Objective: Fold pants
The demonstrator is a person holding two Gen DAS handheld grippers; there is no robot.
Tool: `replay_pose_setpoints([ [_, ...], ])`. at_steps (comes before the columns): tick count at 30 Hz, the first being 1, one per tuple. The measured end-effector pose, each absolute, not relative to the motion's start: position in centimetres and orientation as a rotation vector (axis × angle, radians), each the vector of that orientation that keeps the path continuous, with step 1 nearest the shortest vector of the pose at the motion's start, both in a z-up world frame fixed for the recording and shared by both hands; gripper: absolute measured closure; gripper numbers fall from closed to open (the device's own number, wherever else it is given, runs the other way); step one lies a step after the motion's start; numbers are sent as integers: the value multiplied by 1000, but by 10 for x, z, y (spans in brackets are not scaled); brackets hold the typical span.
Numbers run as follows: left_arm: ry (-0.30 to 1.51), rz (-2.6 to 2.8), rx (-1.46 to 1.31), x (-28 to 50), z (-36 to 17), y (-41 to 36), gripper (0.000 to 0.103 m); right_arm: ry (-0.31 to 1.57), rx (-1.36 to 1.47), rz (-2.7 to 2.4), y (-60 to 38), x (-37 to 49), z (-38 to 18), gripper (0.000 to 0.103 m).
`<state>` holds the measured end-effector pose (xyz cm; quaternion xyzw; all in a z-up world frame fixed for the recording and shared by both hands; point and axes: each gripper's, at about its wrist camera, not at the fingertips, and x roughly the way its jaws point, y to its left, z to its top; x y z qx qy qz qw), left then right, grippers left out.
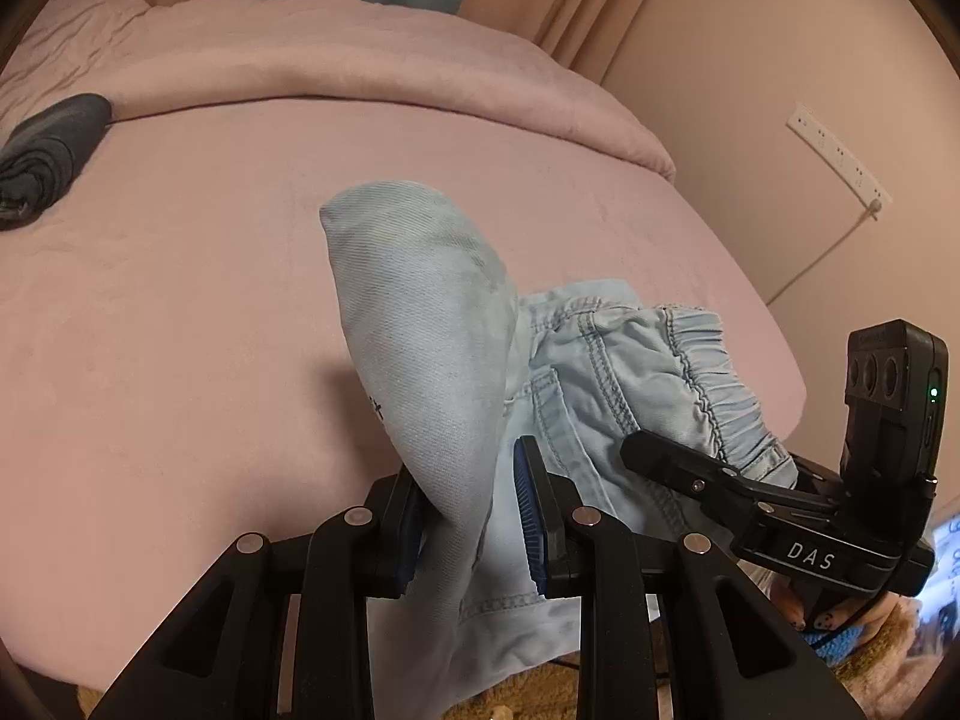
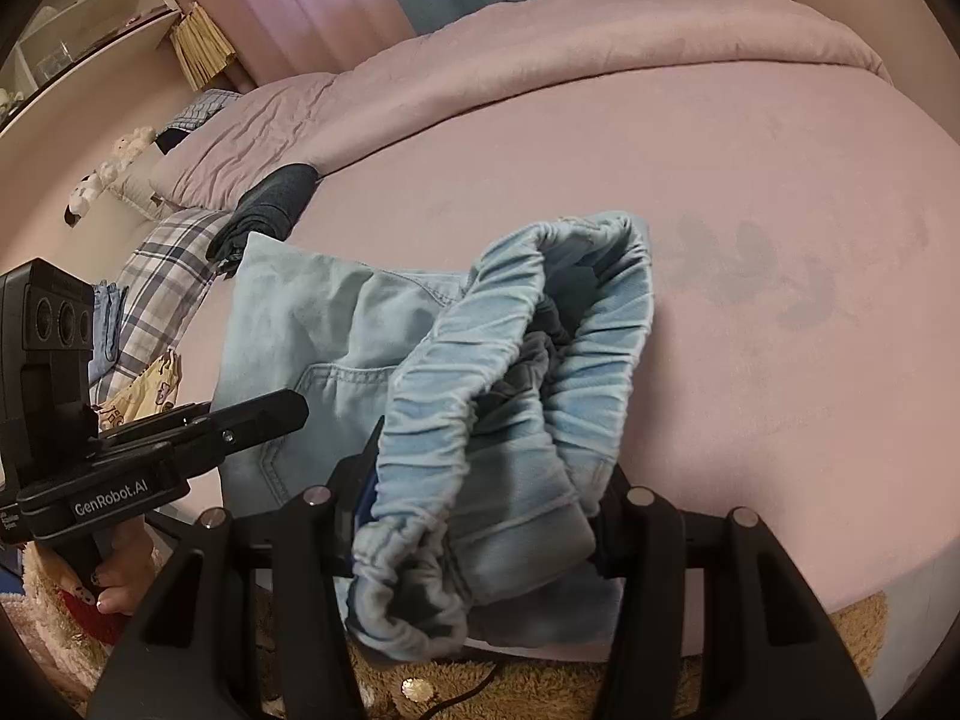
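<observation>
Pants: pants of pale blue denim are lying bunched at the near edge of the bed, partly hanging over that edge toward the rug.
Left claw: the left claw is holding a fold of the leg cloth between its blue pads; the cloth is touching the left pad and rising in a rounded hump ahead of it, while the jaws are sitting apart, so I cannot tell whether they are clamping it.
Right claw: the right claw is gripping the pants at the gathered waistband, which is looping up and gaping open in front of it.
Near edge: the bed's front edge is running just under both claws, with the rug showing below.
Open room: the pink sheet is stretching wide and flat beyond the pants, up to the rolled quilt along the far side.
Left side: a dark folded garment is resting well apart from the pants near the quilt, and a plaid cloth is lying past the bed's left edge.
Right side: the wall is standing close beside the bed, carrying a power strip with a cord hanging down.
</observation>
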<state>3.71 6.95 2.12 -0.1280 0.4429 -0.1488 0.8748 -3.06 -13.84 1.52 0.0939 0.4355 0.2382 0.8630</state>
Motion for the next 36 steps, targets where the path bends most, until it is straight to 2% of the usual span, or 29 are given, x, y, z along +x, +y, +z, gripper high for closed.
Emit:
replay_pose_setpoints([
  [22,849,-287,-306,87,41,96,77,833,164,503,-114,17,46,51],
  [36,996,-198,-288,135,-13,104,77,979,193,477,-105,57,-7,50],
])
